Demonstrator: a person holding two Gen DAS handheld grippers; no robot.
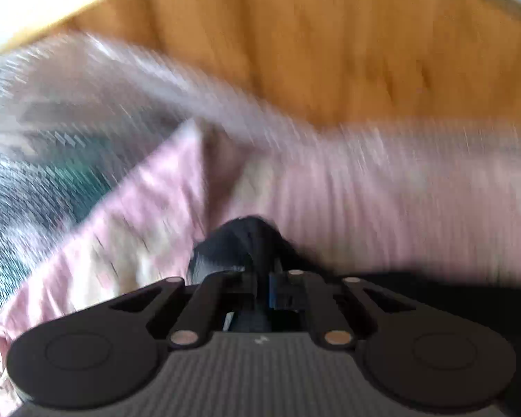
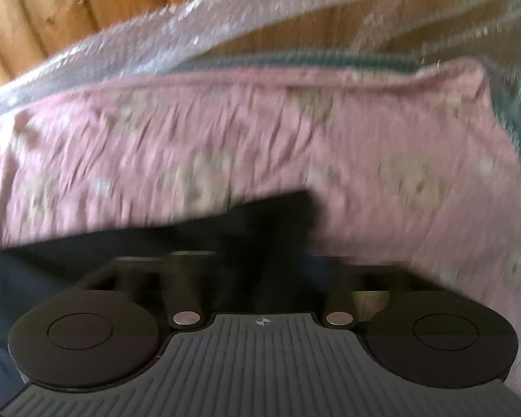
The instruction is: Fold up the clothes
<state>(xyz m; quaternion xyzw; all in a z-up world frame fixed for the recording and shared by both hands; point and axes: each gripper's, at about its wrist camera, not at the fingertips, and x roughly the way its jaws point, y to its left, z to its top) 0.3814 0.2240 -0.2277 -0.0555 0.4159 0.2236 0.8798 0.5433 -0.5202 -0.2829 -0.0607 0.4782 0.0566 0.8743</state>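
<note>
Garment: a dark cloth (image 1: 241, 239) is bunched in the left tool (image 1: 260, 278); in the right wrist view the same dark cloth (image 2: 177, 239) stretches off to the left from the right tool (image 2: 264, 253).
Where it is: it hangs just above a pink patterned sheet (image 2: 260, 139), which lies on a green surface (image 2: 517, 132) with a clear bubble wrap (image 2: 198, 14) at the far edge. I cannot say what carries the sheet; a wooden floor (image 1: 364, 52) shows beyond.
Left tool: pressed together, pinching a fold of the dark cloth.
Right tool: the cloth covers the fingers, so they seem to pinch it, but I cannot tell for sure.
Step in hand: I judge that the 2 tools carry 1 edge of the garment to lay it flat or fold it over.
How to do it well: keep both grips firm, hold the edge taut between them, lower both ends together.
Pose: both tools point forward and down over the sheet; both views are blurred.
</note>
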